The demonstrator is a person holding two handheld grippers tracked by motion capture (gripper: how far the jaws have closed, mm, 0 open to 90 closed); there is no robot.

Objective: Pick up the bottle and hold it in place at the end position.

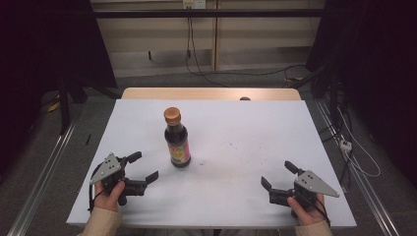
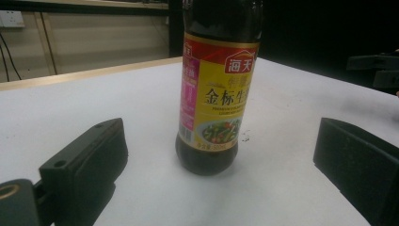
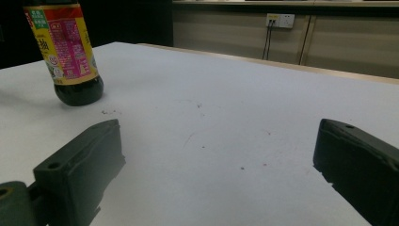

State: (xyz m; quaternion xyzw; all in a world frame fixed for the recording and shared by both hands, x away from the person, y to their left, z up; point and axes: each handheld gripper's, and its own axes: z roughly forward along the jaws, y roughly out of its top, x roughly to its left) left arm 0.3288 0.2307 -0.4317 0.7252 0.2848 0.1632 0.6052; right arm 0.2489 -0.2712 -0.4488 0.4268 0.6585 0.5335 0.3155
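Dark sauce bottle (image 1: 177, 139) stands upright at the frame's centre on the white table (image 1: 246, 162); your left gripper (image 1: 140, 166) and right gripper (image 1: 276, 174) both gape wide, empty.

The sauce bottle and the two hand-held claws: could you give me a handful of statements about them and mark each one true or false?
1. The sauce bottle stands upright on the white table. True.
2. The bottle's cap is off. False: an orange-brown cap sits on it.
3. The left gripper is clamped on the bottle. False: its jaws are open, apart from the bottle.
4. The right gripper holds nothing, jaws open. True.
5. The bottle stands nearer the right gripper. False: it is nearer the left gripper.
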